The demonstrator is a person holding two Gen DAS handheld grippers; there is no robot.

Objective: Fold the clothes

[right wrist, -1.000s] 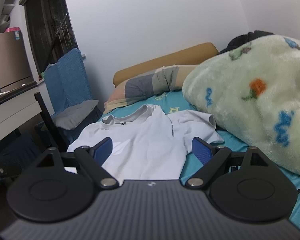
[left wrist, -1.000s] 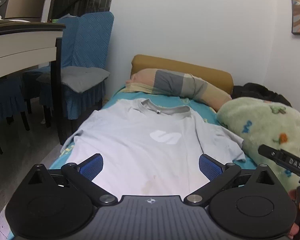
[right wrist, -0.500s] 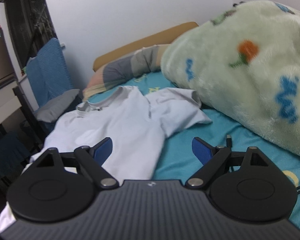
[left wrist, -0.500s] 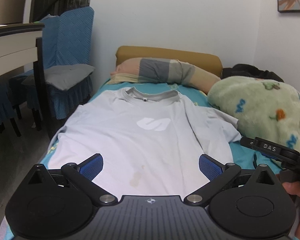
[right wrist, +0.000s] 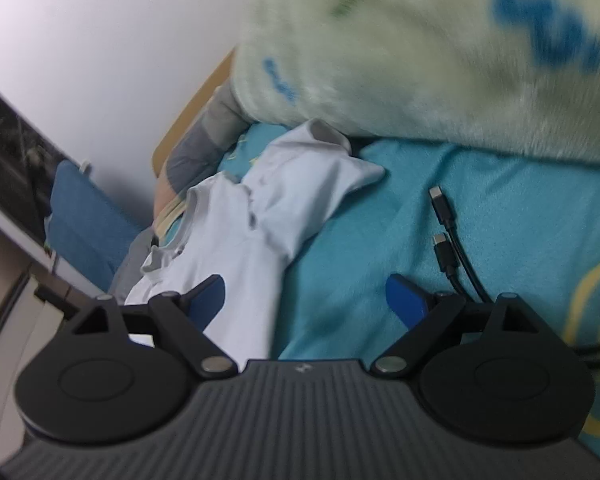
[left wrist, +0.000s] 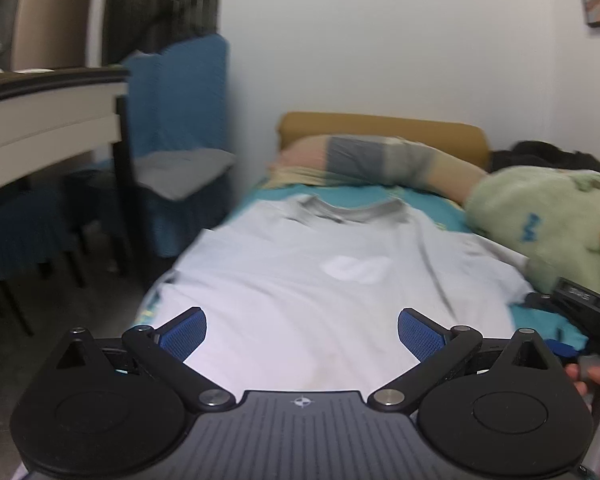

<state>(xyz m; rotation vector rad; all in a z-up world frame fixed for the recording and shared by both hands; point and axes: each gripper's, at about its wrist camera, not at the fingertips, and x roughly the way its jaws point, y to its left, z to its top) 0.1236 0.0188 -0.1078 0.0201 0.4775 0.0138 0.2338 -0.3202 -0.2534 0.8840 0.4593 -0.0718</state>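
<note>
White t-shirt (left wrist: 320,300) lies flat under both wide-open tools (left wrist: 302,334) (right wrist: 305,300), right over its edge.

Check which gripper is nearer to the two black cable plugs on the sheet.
Right. The right gripper hovers open with the cable plugs just ahead of its right finger. The left gripper is open over the T-shirt; the plugs aren't in its view.
</note>
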